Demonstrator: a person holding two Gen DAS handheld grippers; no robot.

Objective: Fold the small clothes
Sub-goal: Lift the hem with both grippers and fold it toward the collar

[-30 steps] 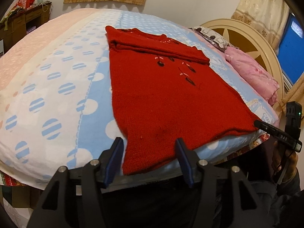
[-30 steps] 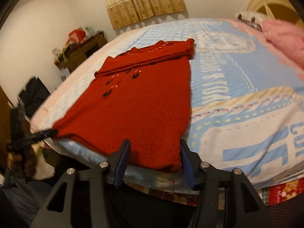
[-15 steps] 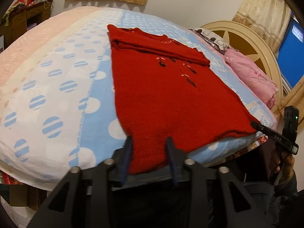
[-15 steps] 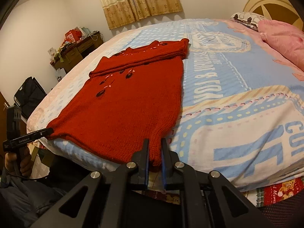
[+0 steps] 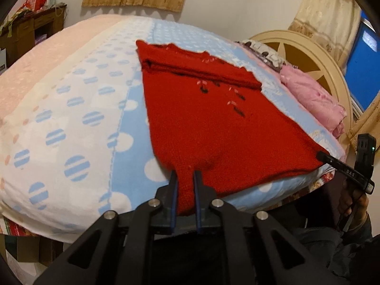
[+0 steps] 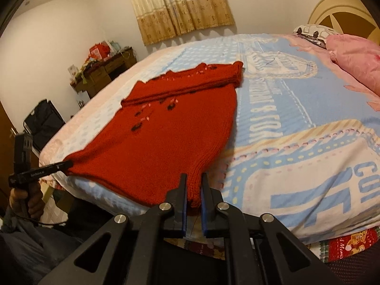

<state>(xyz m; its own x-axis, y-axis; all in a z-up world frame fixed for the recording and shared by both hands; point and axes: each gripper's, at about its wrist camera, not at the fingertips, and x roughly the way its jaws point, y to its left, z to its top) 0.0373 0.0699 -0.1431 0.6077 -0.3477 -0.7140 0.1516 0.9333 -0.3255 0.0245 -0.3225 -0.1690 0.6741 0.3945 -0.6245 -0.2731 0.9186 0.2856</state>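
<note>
A red knitted sweater lies flat on the bed, its far end folded over into a thick band. The hem hangs at the bed's near edge. My left gripper is closing on the hem's left corner, and its blue pads press the knit bunched between them. My right gripper is shut on the hem's right corner. Each gripper also shows in the other's view, pinching its corner: the right gripper and the left gripper, each held by a hand.
The bed sheet is blue, white and pink. A pink pillow lies by the cream headboard. A cluttered wooden desk and a black bag stand beyond the bed.
Both grippers went from open around the hem corners to pinching them, the right one first, then the left. The knit now bunches between the pads. The hands barely moved.
</note>
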